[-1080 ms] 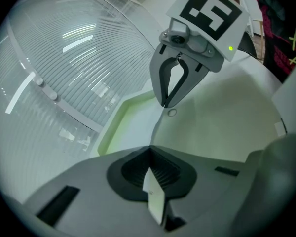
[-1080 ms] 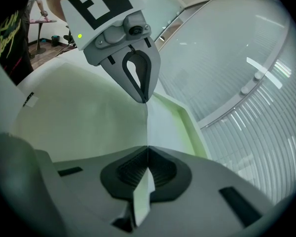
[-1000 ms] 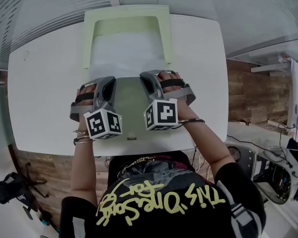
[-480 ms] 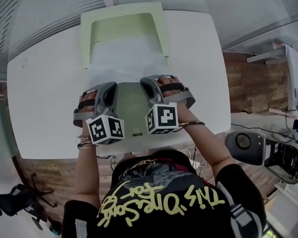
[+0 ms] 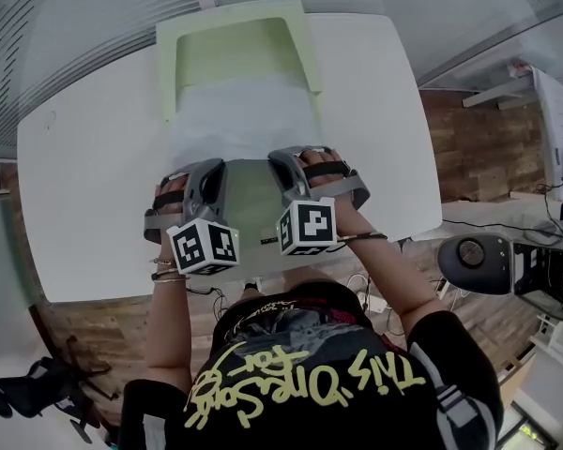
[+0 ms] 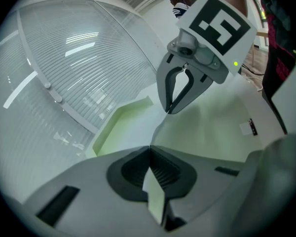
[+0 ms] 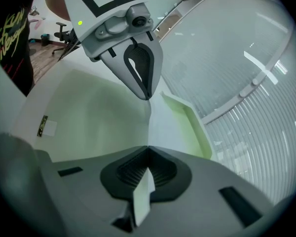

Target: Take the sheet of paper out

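Observation:
A white sheet of paper (image 5: pixel 239 115) runs from a pale green tray (image 5: pixel 169 64) toward me. My left gripper (image 5: pixel 210 167) and right gripper (image 5: pixel 281 156) are both shut on its near edge, side by side. Between them, closer to me, lies a pale green sheet (image 5: pixel 251 204) with a small label (image 5: pixel 270 240). In the left gripper view my jaws (image 6: pixel 150 147) pinch a thin pale edge, and the right gripper (image 6: pixel 171 110) pinches the same raised edge further along. The right gripper view mirrors this: my jaws (image 7: pixel 148 148) hold the edge, with the left gripper (image 7: pixel 148 97) ahead.
Everything rests on a white table (image 5: pixel 94 186) whose front edge is just under my wrists. The tray (image 6: pixel 113 127) has raised side walls. A ribbed glass wall stands behind the table; an office chair (image 5: pixel 488 261) and cables are on the floor at the right.
Both grippers have drawn back a little toward the person, still shut on the sheet, and the gap to the tray has grown slightly.

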Demonstrator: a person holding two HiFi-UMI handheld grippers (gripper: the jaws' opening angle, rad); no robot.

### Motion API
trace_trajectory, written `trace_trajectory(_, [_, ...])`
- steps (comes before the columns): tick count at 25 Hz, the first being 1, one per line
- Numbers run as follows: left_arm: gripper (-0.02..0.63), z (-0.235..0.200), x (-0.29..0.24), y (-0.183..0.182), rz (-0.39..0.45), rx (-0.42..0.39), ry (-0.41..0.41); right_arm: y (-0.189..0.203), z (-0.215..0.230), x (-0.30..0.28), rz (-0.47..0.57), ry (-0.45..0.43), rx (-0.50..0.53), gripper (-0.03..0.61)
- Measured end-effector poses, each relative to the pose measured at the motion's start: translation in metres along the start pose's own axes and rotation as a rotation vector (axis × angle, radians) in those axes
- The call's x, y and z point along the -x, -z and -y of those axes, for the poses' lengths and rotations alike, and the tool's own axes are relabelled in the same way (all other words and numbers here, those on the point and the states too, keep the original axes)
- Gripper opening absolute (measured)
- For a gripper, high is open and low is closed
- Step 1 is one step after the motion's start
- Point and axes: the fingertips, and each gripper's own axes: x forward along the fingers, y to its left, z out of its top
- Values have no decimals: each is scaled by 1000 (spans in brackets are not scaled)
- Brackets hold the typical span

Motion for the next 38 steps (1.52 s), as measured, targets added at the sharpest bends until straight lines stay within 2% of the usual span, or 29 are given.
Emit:
trace_trajectory(23, [6, 49, 47, 19, 74, -18, 60, -21, -63, 34, -69, 39, -77, 8])
trace_trajectory(38, [6, 78, 90, 45, 103, -2, 85, -52, -105, 55, -63, 52, -118, 8])
